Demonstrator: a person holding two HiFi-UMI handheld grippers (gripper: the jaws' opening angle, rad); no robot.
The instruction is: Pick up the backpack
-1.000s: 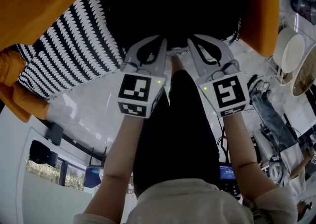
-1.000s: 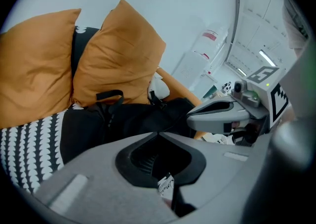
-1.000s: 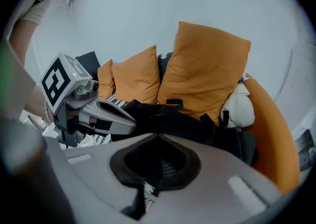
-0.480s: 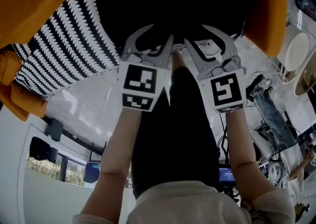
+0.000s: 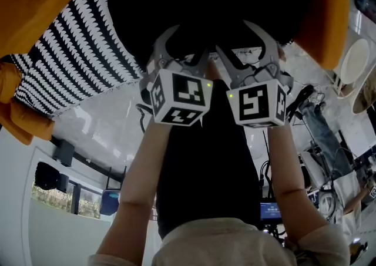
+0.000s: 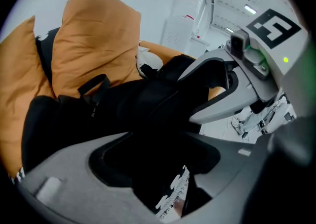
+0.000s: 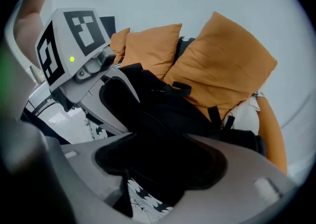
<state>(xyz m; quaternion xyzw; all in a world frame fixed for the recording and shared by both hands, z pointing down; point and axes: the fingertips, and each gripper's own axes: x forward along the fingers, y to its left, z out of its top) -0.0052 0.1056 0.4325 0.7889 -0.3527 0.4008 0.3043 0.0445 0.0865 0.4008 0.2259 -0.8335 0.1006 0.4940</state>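
The black backpack (image 5: 205, 0) lies on a sofa's black-and-white patterned cover (image 5: 82, 53), against orange cushions (image 6: 94, 35). My left gripper (image 5: 189, 43) and right gripper (image 5: 235, 37) hang side by side at its near edge and point steeply down. Both pairs of jaws have just been opening and stand wide apart. In the left gripper view, black backpack fabric (image 6: 123, 109) fills the gap of the left gripper (image 6: 153, 168), with the right gripper (image 6: 232, 84) close beside it. The right gripper view shows the same fabric (image 7: 168, 109) between its own jaws. I see no pad pressing on it.
Orange cushions (image 7: 227, 65) stand behind the backpack, and one more (image 5: 23, 118) lies at the left. My legs in black trousers (image 5: 205, 159) are below the grippers. Round white tables (image 5: 352, 62), cables and gear (image 5: 320, 135) stand on the pale floor to the right.
Both grippers have sunk closer to the backpack and rolled, so their marker cubes show a new side. Their jaws, shut a second ago, now stand wide apart.
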